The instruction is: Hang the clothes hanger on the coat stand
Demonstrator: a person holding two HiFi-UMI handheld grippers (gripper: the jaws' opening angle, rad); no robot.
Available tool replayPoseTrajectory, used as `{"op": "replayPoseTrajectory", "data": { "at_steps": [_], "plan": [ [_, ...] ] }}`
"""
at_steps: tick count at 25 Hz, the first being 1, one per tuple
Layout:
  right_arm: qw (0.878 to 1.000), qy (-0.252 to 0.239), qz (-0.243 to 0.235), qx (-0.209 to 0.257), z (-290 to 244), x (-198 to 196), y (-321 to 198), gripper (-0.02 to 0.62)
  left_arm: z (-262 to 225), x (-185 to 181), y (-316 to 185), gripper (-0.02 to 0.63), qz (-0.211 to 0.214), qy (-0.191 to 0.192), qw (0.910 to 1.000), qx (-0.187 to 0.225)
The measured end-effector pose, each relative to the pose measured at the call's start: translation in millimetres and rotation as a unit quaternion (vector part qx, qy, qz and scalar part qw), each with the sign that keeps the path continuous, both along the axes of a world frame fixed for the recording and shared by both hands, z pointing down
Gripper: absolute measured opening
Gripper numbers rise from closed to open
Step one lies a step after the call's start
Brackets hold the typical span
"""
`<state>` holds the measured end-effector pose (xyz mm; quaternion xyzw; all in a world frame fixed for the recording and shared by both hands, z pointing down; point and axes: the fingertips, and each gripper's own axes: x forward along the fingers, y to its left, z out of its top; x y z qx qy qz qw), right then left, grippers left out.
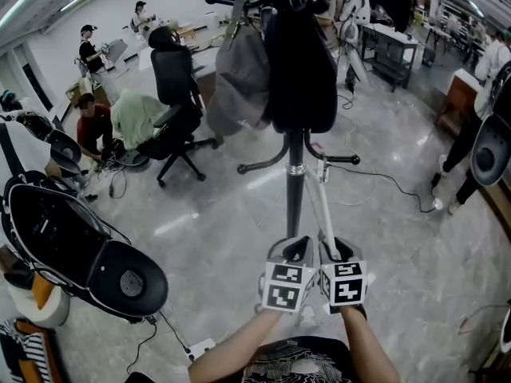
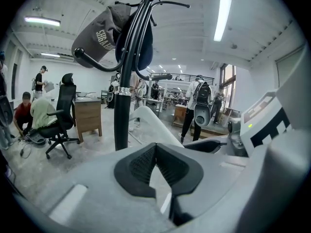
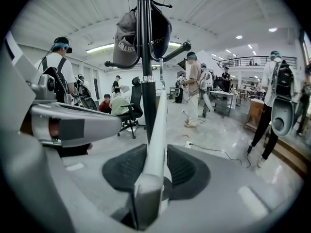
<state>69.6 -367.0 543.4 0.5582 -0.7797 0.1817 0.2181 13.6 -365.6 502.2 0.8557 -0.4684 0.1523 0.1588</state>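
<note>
The black coat stand (image 1: 295,190) rises straight ahead, with a grey cap (image 1: 239,78) and a black cap (image 1: 299,62) on its upper arms. A white clothes hanger (image 1: 322,206) slants from the stand's lower arms down to my right gripper (image 1: 335,250). In the right gripper view the hanger (image 3: 154,130) lies between the spread jaws of my right gripper (image 3: 154,149), and a thin gap shows beside it. My left gripper (image 1: 294,250) sits just left of it, close to the pole. Its pads meet at the tips (image 2: 155,147), and the hanger (image 2: 150,123) passes beyond them. Whether the hanger's top is hooked on an arm is hidden.
A black office chair (image 1: 180,110) stands back left, with people crouched and seated beside it. A black cable (image 1: 391,182) trails over the shiny floor at the right. Desks (image 1: 391,46) and standing people fill the back. A black padded device (image 1: 72,246) lies near left.
</note>
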Motion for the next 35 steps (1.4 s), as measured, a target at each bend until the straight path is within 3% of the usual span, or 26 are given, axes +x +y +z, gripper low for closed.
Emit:
{"op": "replayPoseTrajectory", "data": {
  "at_steps": [20, 35],
  "plan": [
    [0.999, -0.011, 0.012, 0.048, -35.2, -6.8, 18.7, 0.119, -5.0, -10.7, 17.8, 0.005, 0.002, 0.000, 1.0000, 0.005],
    [0.997, -0.020, -0.009, 0.072, -65.4, -26.4, 67.9, 0.053, -17.0, -19.9, 60.0, 0.005, 0.006, 0.003, 0.9999, 0.012]
  ]
}}
